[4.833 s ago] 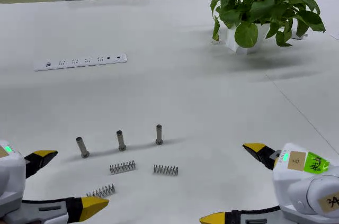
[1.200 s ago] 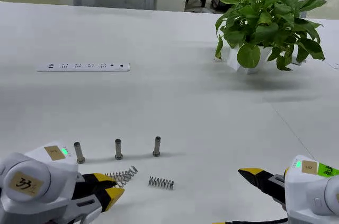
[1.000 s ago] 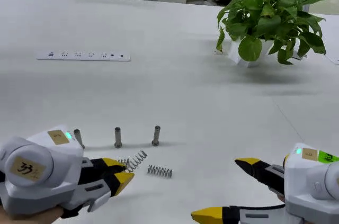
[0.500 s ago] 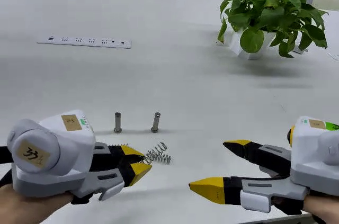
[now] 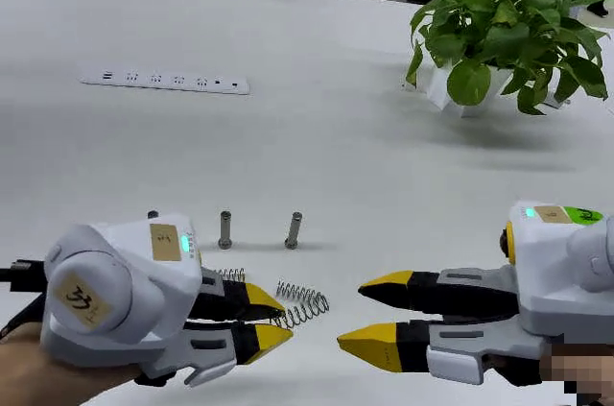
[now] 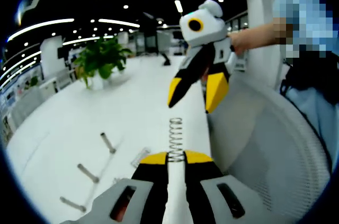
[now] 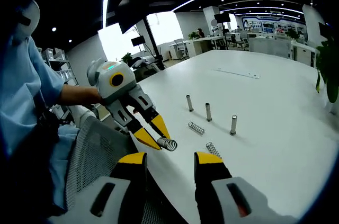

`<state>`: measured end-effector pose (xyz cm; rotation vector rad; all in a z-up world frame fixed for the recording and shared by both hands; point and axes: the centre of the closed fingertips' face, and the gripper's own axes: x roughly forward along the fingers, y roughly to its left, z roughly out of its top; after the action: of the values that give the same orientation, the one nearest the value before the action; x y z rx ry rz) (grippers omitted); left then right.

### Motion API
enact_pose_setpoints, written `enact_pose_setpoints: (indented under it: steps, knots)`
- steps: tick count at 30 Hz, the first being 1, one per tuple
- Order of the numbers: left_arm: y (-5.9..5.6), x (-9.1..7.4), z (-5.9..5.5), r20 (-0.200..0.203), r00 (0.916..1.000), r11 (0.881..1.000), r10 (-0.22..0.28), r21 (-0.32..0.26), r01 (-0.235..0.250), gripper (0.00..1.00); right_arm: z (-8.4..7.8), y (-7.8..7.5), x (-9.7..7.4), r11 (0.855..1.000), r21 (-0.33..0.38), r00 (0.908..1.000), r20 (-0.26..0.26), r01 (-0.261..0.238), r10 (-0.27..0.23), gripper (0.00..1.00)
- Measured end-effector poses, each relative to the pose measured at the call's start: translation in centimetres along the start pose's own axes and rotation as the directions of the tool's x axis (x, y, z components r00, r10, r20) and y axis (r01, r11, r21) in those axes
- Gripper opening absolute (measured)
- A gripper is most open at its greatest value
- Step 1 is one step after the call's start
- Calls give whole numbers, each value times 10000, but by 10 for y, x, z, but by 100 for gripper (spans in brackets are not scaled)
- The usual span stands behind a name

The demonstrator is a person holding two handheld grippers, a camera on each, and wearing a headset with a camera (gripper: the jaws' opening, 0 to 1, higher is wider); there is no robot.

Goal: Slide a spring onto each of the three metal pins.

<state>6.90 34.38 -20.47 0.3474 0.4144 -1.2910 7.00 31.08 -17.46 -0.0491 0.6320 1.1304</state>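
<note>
Up front, the left gripper (image 5: 276,318) has swung in from the near edge. It now has a small coiled steel spring (image 5: 303,298) pinched by one end between its yellow-tipped jaws, the coil poking forward, apparently clear of the white workbench (image 5: 317,137). So one spring is picked up, but none is on a pin yet. The right gripper (image 5: 353,313) has closed in opposite, held level, jaws spread with nothing between them. Two loose steel springs (image 7: 196,127) lie just beyond. Past them, the three upright grey metal pins (image 7: 208,112) stand bare.
</note>
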Motion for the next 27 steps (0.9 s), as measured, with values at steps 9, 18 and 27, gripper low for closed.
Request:
enact_pose_setpoints:
  steps: [9,18,27]
  knots:
    - [-11,1,-1,-123,9993,9986,-346,398,351,10,-1,11,8,9956,-605,9966,-448,-719,693,25]
    - [-13,-1,-2,-102,9990,9974,-432,564,437,10,-6,14,12,9925,-584,9926,-636,-1070,1033,12]
    - [-15,0,-6,-110,9987,9971,-501,575,507,10,-10,13,15,9921,-415,9905,-756,-1180,1147,12]
